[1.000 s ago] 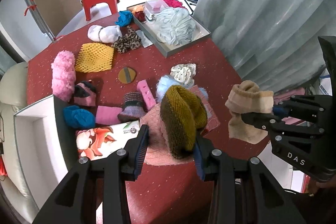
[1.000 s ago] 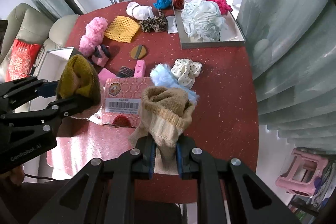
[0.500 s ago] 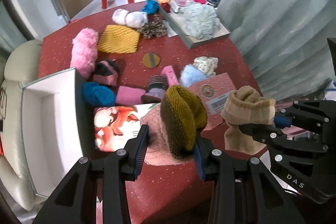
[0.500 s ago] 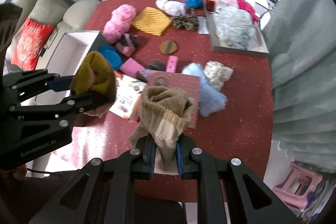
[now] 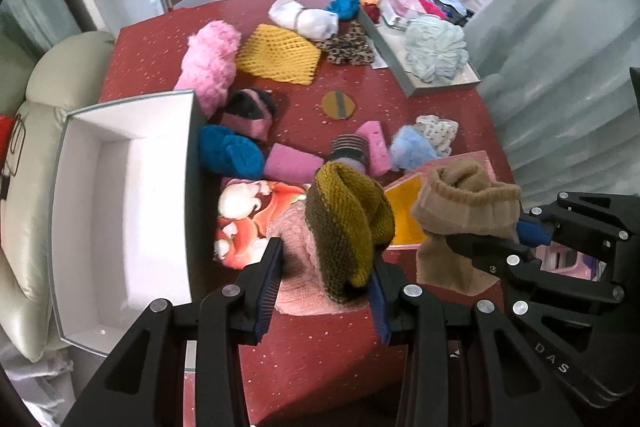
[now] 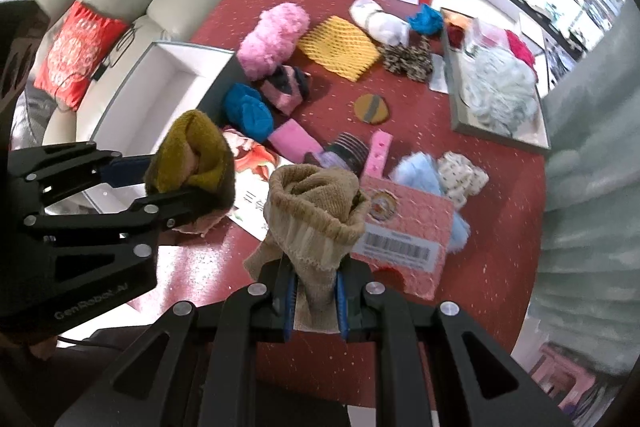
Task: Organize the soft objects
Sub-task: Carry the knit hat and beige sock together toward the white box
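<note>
We had the white box (image 5: pixel 120 211) open and bare at the table's left edge, so the left gripper (image 5: pixel 326 283), jaws pinching the mustard knit hat (image 5: pixel 348 223), should clear the box's near wall before letting go. The right gripper (image 6: pixel 314 293), jaws pressed tight on the beige sock (image 6: pixel 316 215), hung just beside it above the red table (image 6: pixel 500 267); the lane to the box crossed loose items, so best stay high.

A mustard and olive knit sock (image 5: pixel 348 227), rolled into a chunky bundle, hangs above the red table's near edge, held up off the surface. Just beside it on the right, a tan ribbed sock (image 6: pixel 316 215) is also raised, its cuff gaping open upward. Beyond them, a fluffy pink roll (image 5: pixel 210 61), blue bundle (image 5: pixel 230 149) and yellow mesh piece (image 5: pixel 278 55) lie scattered beside an empty white box (image 5: pixel 120 163).
</note>
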A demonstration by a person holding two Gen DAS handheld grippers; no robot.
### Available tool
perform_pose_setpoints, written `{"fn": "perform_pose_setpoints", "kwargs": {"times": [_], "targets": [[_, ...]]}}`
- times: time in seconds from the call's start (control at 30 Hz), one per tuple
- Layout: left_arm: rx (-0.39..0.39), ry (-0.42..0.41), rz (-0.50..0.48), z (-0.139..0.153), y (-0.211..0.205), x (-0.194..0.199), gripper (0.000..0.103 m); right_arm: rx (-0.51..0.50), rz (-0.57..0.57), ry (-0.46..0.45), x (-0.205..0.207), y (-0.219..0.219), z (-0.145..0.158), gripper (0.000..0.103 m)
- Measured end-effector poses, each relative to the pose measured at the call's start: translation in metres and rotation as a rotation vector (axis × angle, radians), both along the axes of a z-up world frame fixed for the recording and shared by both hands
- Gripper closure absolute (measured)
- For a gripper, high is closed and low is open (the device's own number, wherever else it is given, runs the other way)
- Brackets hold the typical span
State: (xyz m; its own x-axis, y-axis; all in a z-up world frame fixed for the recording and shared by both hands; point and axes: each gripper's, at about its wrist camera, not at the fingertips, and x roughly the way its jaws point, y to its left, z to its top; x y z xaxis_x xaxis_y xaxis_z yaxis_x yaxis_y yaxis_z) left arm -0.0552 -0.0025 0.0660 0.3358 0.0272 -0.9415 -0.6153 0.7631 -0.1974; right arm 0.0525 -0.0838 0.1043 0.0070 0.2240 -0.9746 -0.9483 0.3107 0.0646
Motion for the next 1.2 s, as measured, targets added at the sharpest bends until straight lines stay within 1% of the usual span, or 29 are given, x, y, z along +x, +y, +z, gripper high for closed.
{"fn": "perform_pose_setpoints", "kwargs": {"times": [0.37,0.87,1.2], "targets": [[-0.030,0.030,0.075,-0.018,0.021,-0.025,0.063,-0.039,0.089,0.004,-0.025,0.029,-0.019,0.086],[-0.054,0.049,0.138,-0.029,0.040,-0.049,0.063,-0.085,0.151,0.023,-0.046,0.055,-0.041,0.086],[-0.052,0.065,0.225,-0.036,0.057,-0.082,0.063,-0.098,0.192,0.043,-0.072,0.076,-0.057,0.086]]}}
